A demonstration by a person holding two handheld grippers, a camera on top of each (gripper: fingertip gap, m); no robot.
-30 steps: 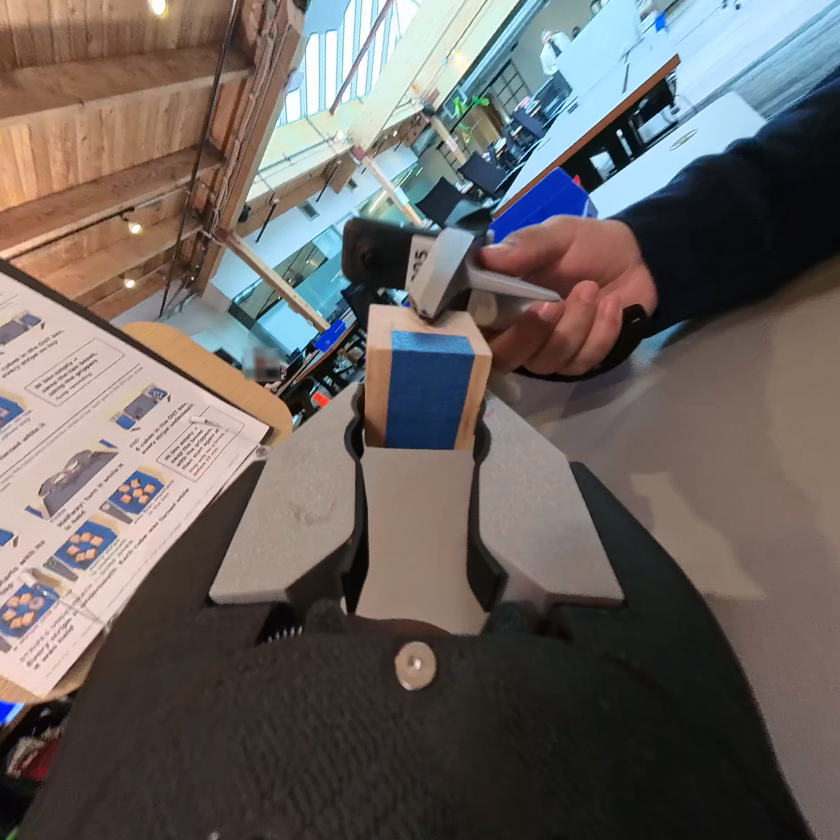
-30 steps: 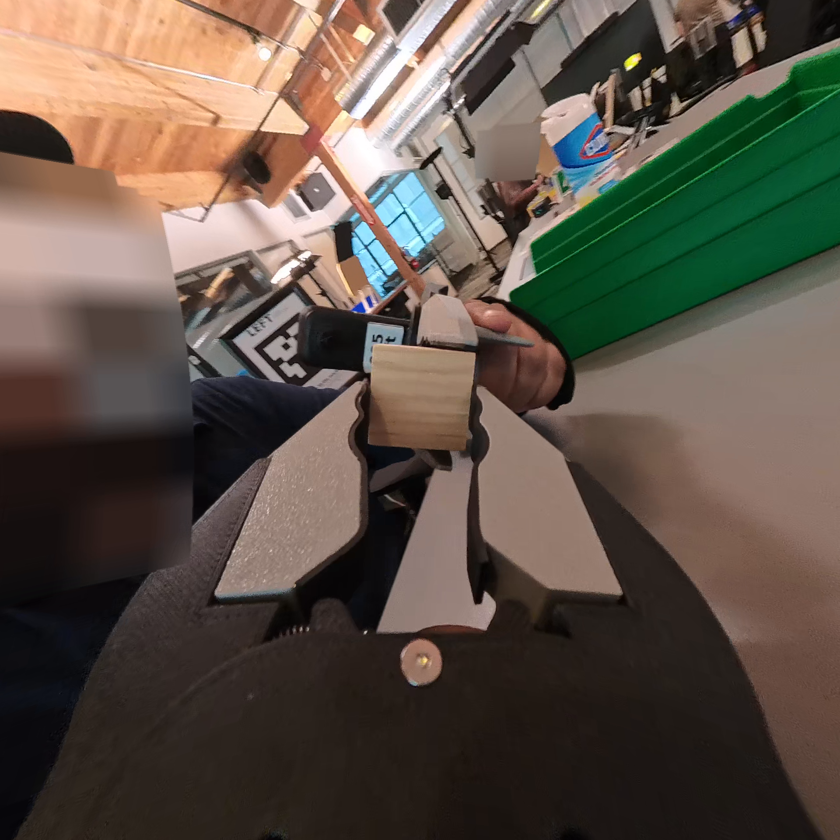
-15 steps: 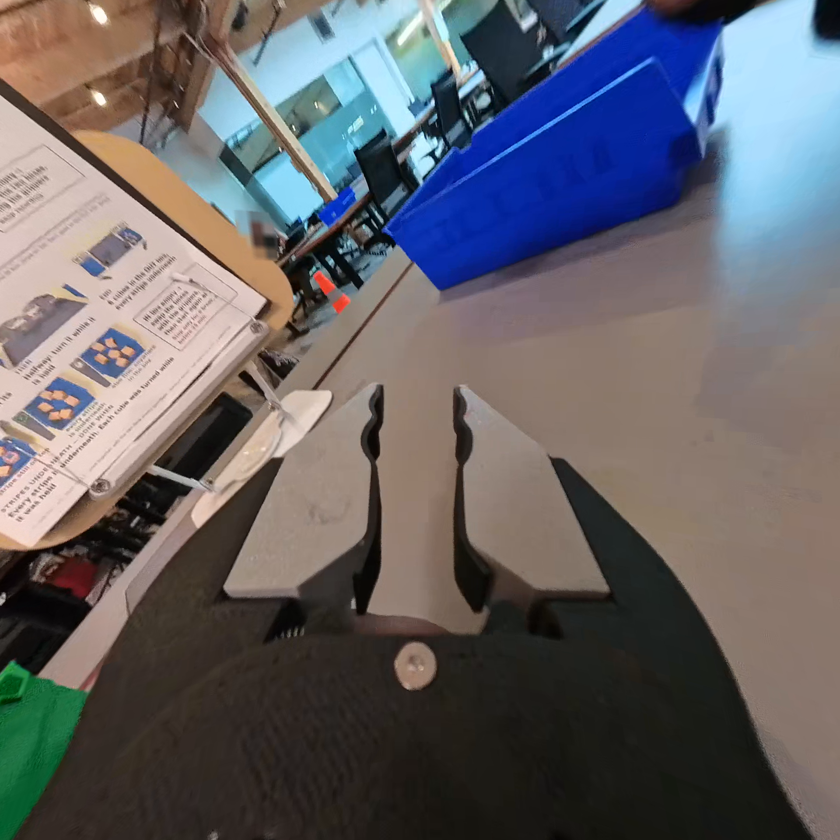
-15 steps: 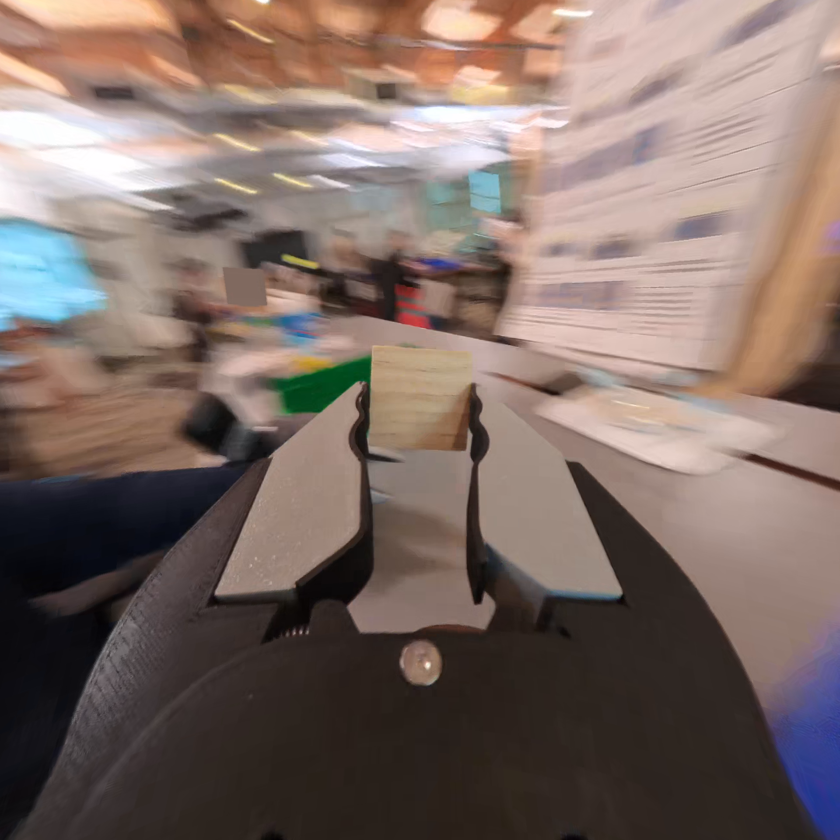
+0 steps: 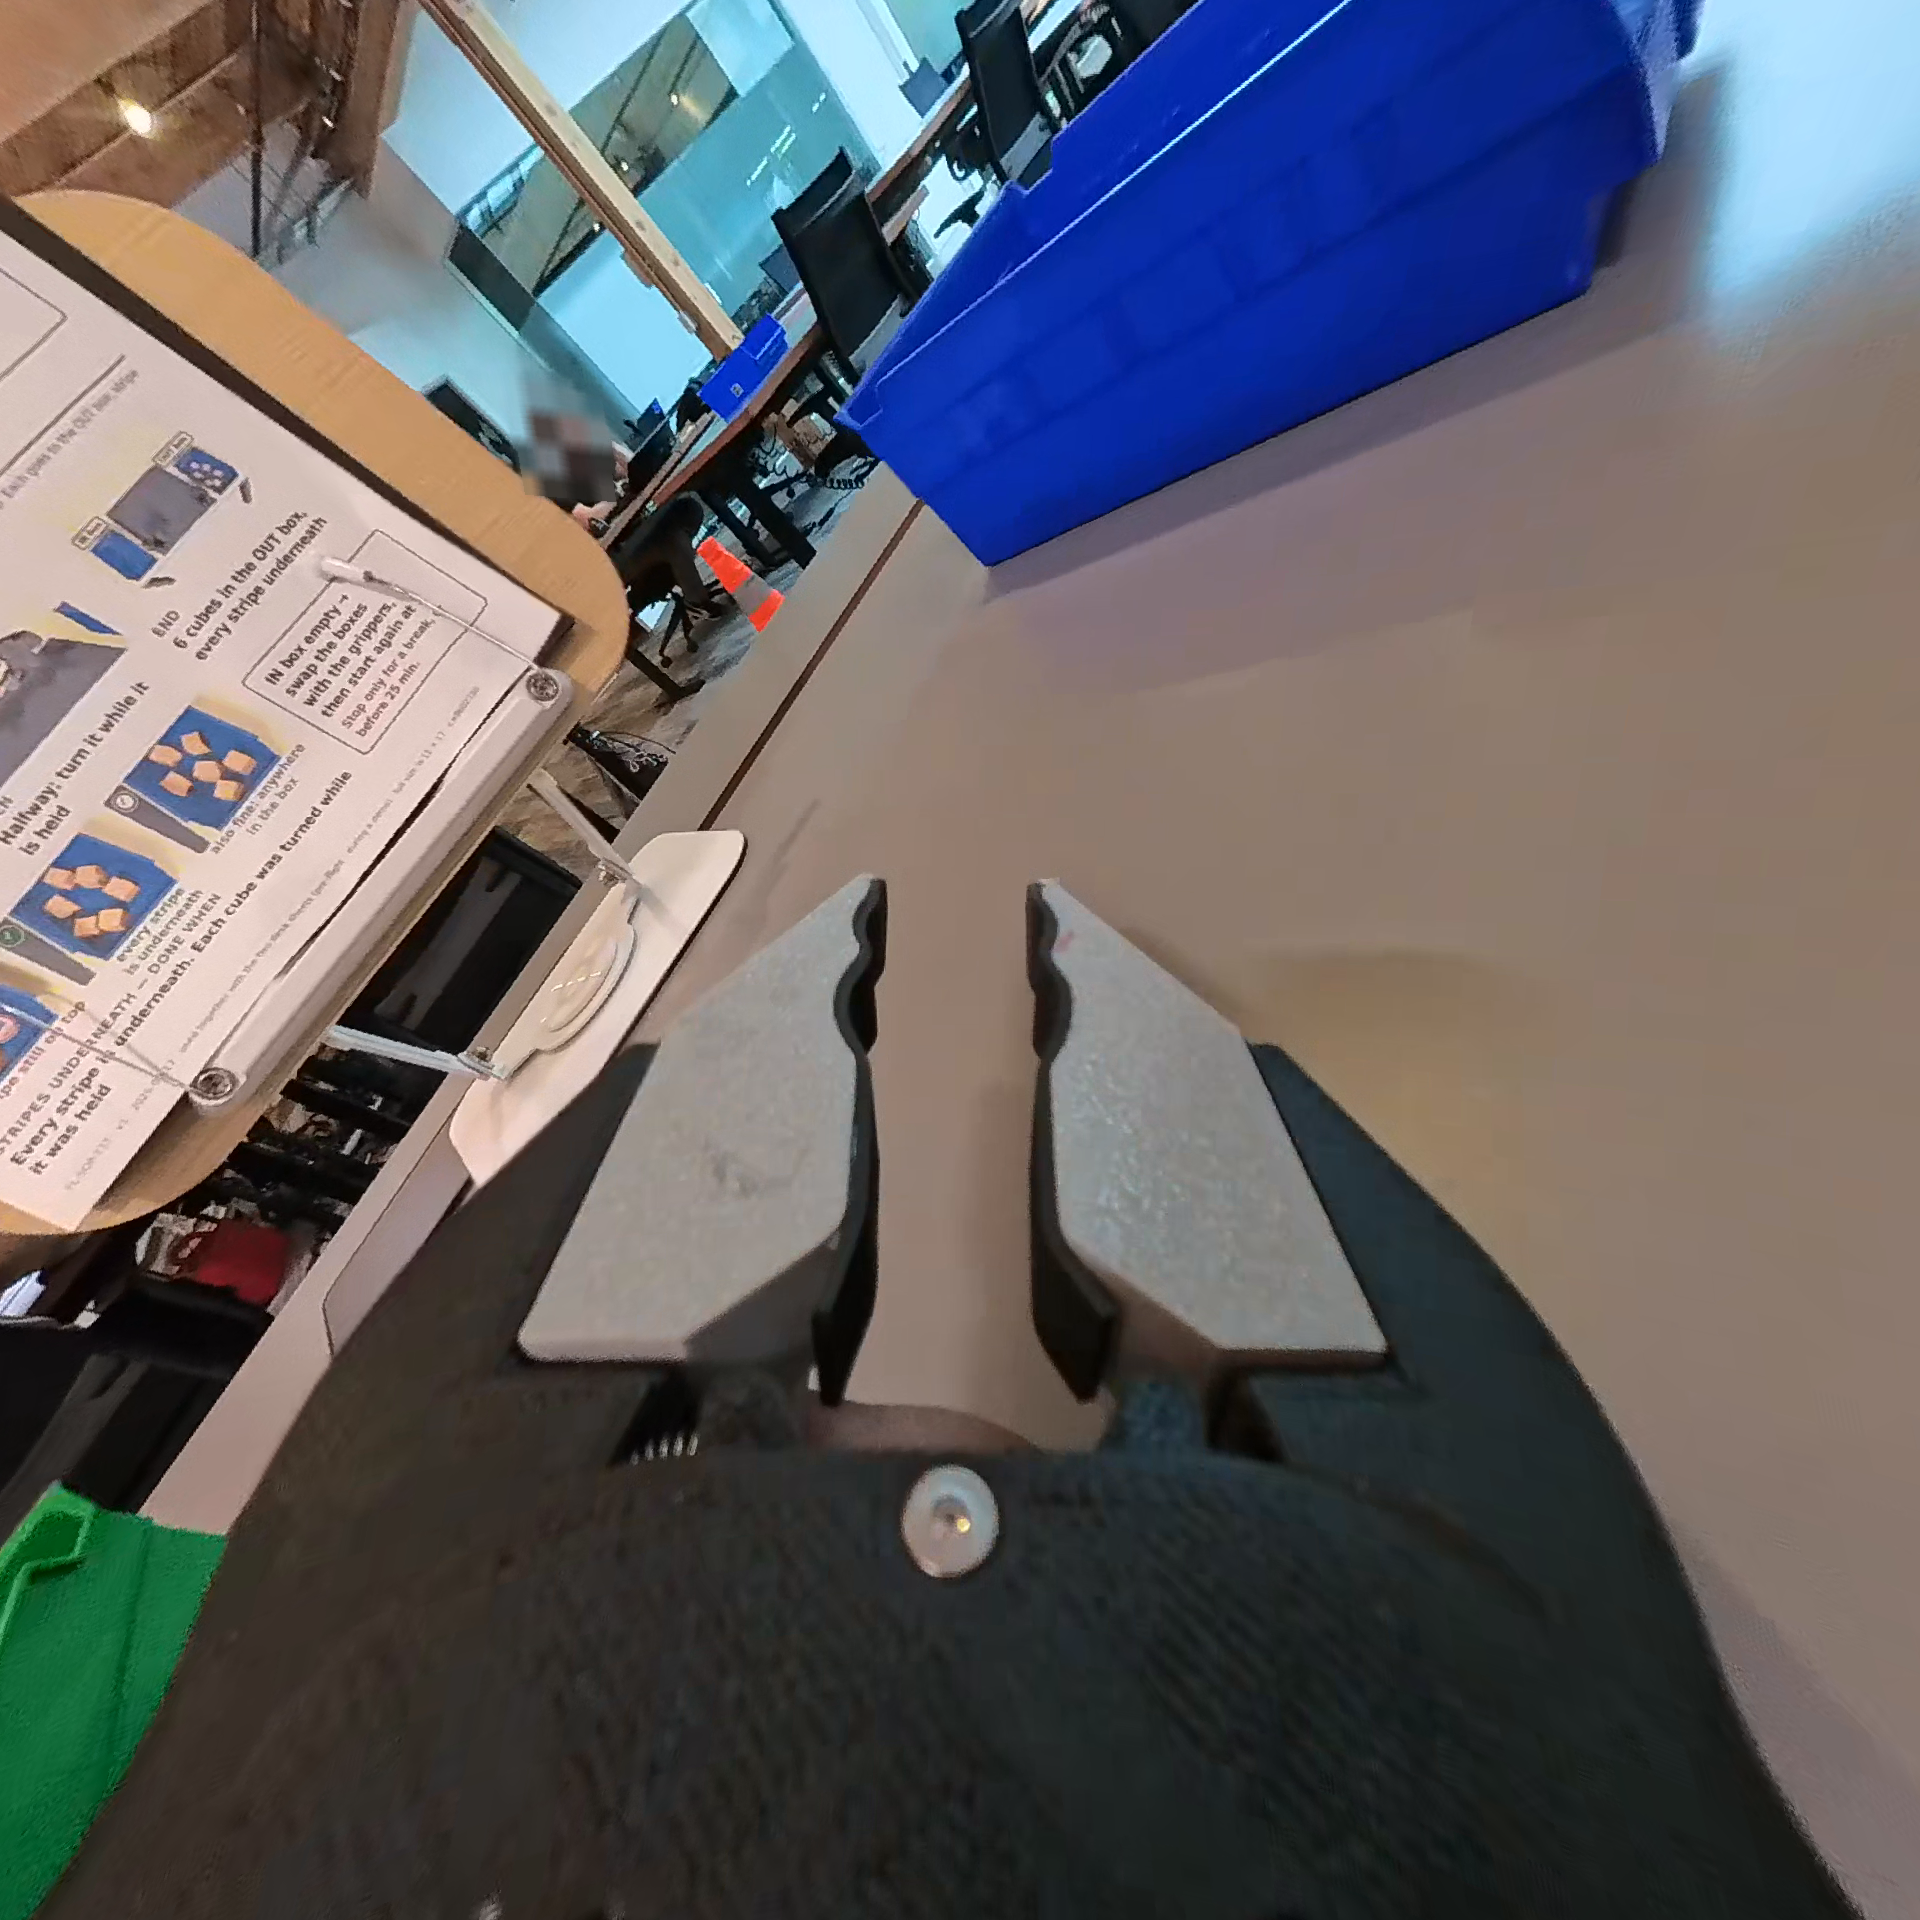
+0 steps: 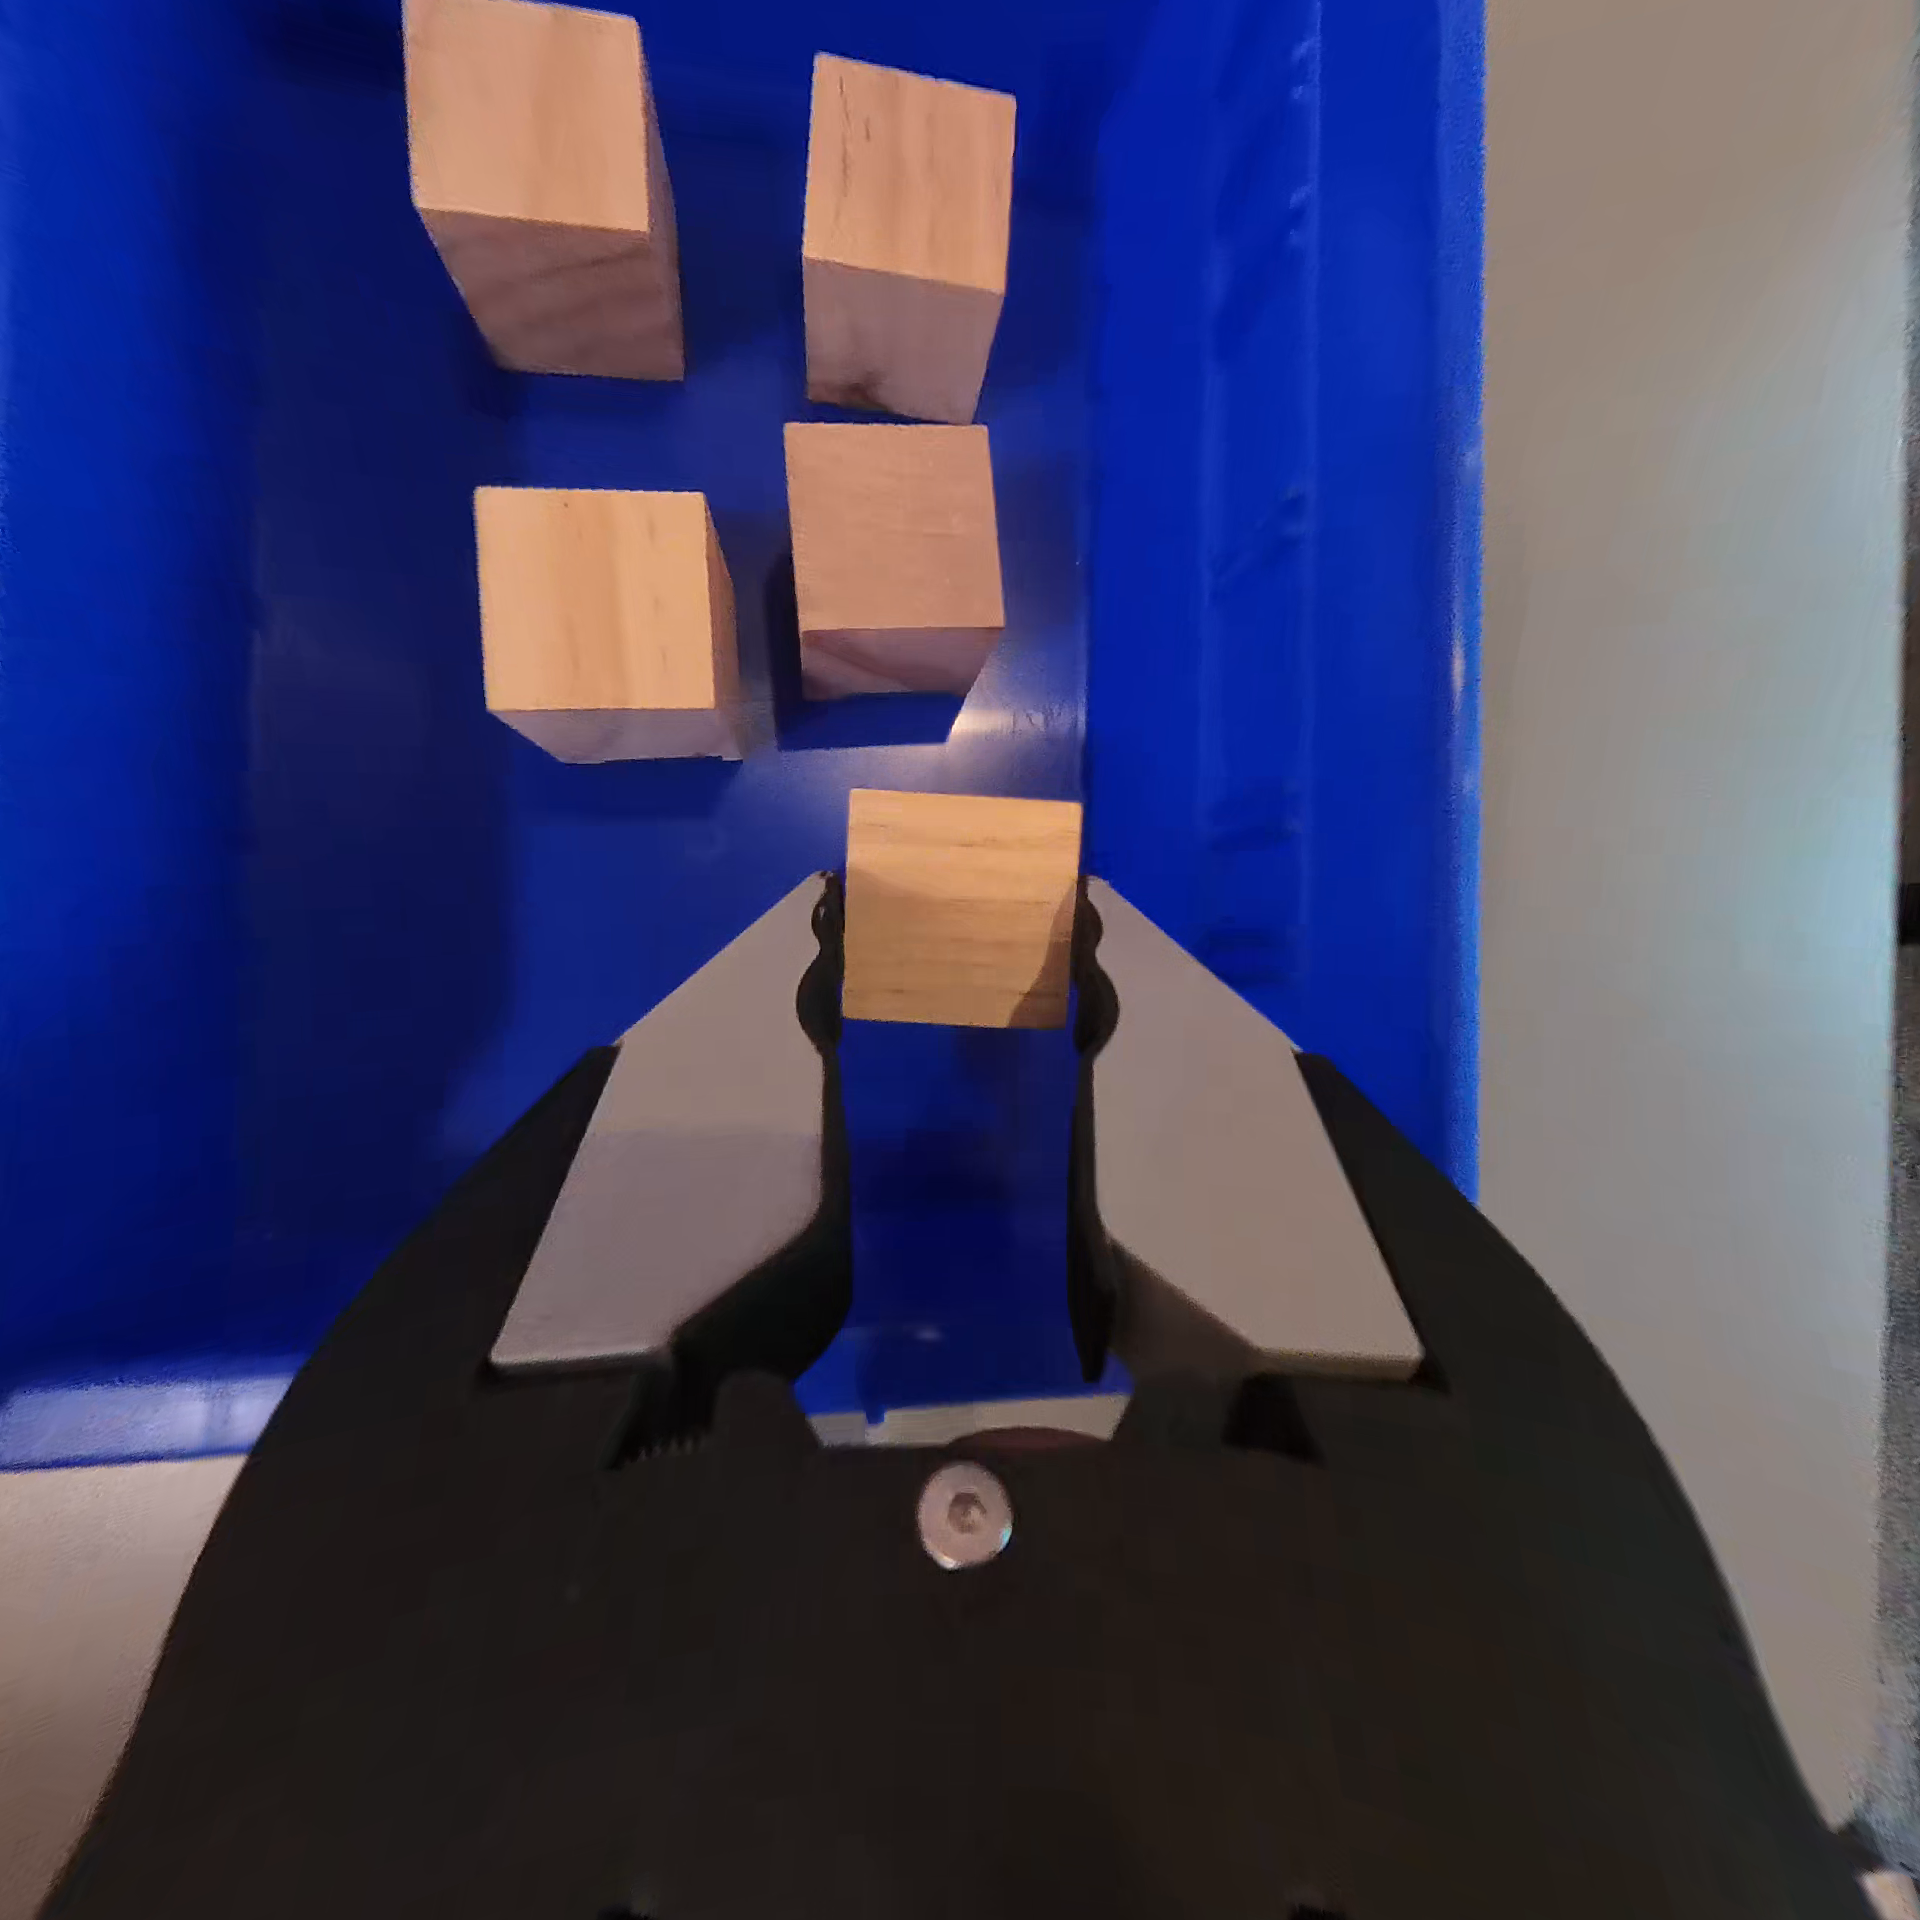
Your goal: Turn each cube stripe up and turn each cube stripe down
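The right tongs [image 6: 956,940] grip a plain wooden cube [image 6: 958,906] between their tips, held over the blue bin [image 6: 1288,520] near its wall at 3 o'clock. Four more cubes [image 6: 603,613] sit in the bin toward 12 o'clock, no stripe showing. The left tongs [image 5: 956,935] are partly open and empty above the grey surface [image 5: 1455,831], a blue bin [image 5: 1247,270] at 1 o'clock.

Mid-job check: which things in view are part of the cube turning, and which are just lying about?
Part of the job:
- plain wooden cube held in the right gripper
- four wooden cubes resting in the bin, e.g.
- blue plastic bin
- left gripper, open and empty

Lying about:
- illustrated instruction sheet on its stand
- green bin corner
- orange traffic cone
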